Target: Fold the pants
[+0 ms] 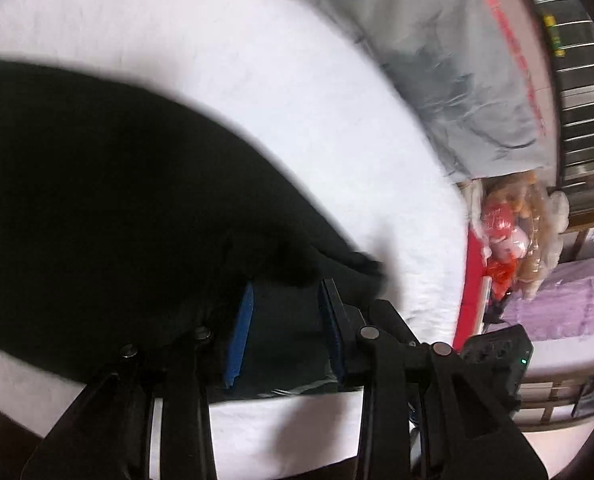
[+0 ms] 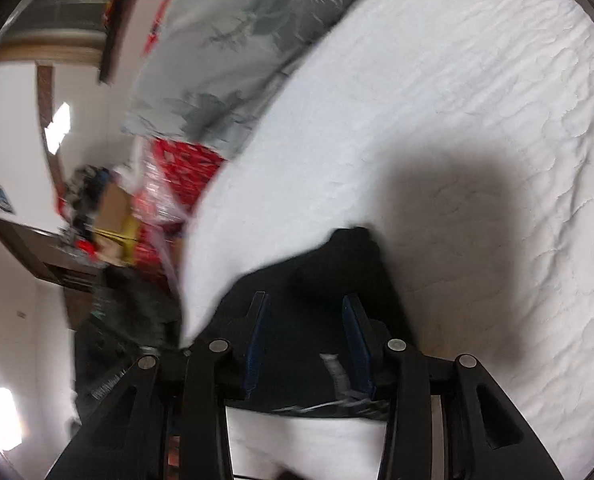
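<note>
The black pants (image 1: 109,208) lie on a white quilted bed (image 1: 257,80). In the left wrist view they spread wide to the left, and my left gripper (image 1: 287,300) has black cloth between its blue pads, lifted off the bed. In the right wrist view my right gripper (image 2: 305,312) holds another part of the pants (image 2: 325,276) between its pads; a white drawstring (image 2: 337,372) hangs by the right pad. The cloth casts a shadow on the bed (image 2: 477,80). Both views are blurred.
A grey floral quilt (image 1: 437,60) lies along the bed's far side, also in the right wrist view (image 2: 233,48). Beyond the bed edge are red bags and clutter (image 1: 505,232), a lilac-covered surface (image 1: 557,304), and boxes (image 2: 117,216).
</note>
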Demonstrator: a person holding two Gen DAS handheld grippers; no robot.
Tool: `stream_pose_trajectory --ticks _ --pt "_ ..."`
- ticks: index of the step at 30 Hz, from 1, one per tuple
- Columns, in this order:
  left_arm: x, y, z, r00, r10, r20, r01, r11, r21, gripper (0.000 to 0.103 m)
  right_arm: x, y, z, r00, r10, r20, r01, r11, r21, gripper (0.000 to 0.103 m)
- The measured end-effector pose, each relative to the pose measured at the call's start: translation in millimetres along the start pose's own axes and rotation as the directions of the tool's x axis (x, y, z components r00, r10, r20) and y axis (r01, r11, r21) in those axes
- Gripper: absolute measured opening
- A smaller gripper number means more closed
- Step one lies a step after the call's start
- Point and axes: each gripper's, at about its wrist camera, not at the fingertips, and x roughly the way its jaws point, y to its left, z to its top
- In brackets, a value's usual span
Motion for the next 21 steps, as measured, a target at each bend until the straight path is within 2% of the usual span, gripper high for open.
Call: stream_pose_trajectory --ticks 1,3,6,10,12,13,16,19,21 --pt "2 5 0 1.000 -0.017 0.010 0.017 1.000 -0.003 0.031 6 -6 -3 1.000 -0.026 -0.011 0.026 1.000 -0.008 0.033" --pt "-1 10 0 0.999 -0.046 0.012 0.046 0.999 -0.008 0.031 9 -16 -6 1.000 -0.013 -0.008 0.013 1.000 -0.005 0.028" --pt "-9 19 3 0.995 -0.097 -0.012 0.096 0.994 -0.046 0.031 9 -17 -4 1.000 -0.008 -0.020 0.008 1.000 -0.014 0.028" --pt "-32 19 -6 0.992 -0.127 0.012 0.127 0.991 -0.042 0.032 -10 -4 -7 1.000 -0.007 -0.001 0.007 0.999 -0.036 0.038" --pt "-37 16 -19 0.988 -0.155 -0.001 0.155 0.988 -0.024 0.046 -21 1 -15 1.000 0.019 0.008 -0.019 0.998 -0.066 0.040" --pt "-36 14 -24 0.988 -0.152 -0.008 0.152 0.988 -0.009 0.049 -25 1 -20 1.000 0.031 0.001 -0.031 0.996 -0.078 0.040" --pt "-21 14 -37 0.998 -0.057 -0.012 0.058 0.997 0.048 0.050 -26 -7 -36 1.000 0.002 -0.020 -0.004 0.996 -0.087 0.037" --pt "-18 18 -38 0.998 -0.058 0.009 0.057 0.997 0.046 0.049 -24 -22 -43 1.000 -0.012 -0.014 0.011 0.998 -0.066 0.034" --pt "-23 14 -39 0.999 -0.045 0.006 0.044 0.998 0.052 0.049 -22 -19 -43 0.999 -0.033 -0.016 0.032 0.995 -0.091 0.034"
